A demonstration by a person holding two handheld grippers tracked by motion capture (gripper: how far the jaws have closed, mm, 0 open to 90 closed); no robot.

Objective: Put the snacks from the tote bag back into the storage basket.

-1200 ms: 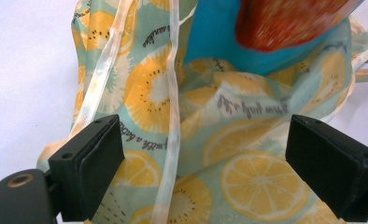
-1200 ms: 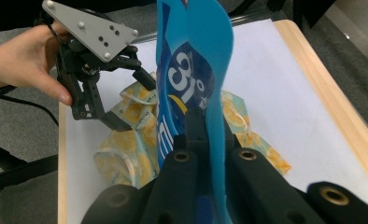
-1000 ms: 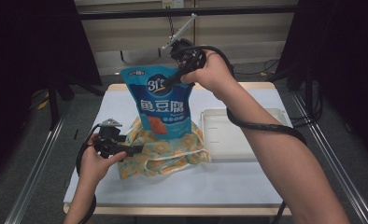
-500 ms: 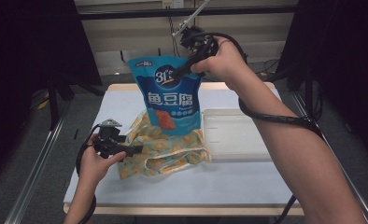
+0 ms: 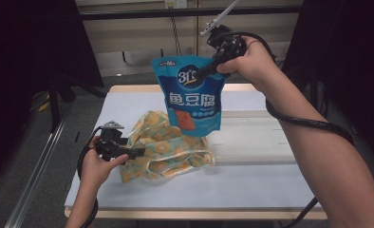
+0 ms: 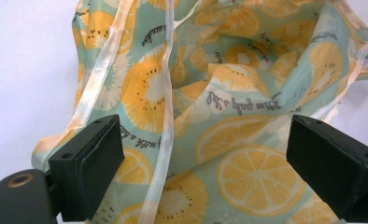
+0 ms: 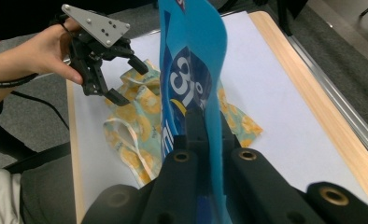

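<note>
From above, my right gripper point(image 5: 205, 72) clamps the top of the blue plastic snack pouch point(image 5: 193, 95), hanging long-axis down over the lemon-print fabric bag point(image 5: 168, 148) beside my open left gripper point(image 5: 136, 153), whose own view shows jaws spread wide over the fabric, while the right's view shows jaws pinching the pouch.

Pouch point(image 5: 191, 97): blue, glossy, white lettering, orange picture low on its front. Hangs upright in the air above the tabletop's middle, near the far edge.

Bag point(image 5: 163, 147): thin cloth, yellow citrus-slice print, pale handles. Lies crumpled left of the tabletop's centre.
</note>
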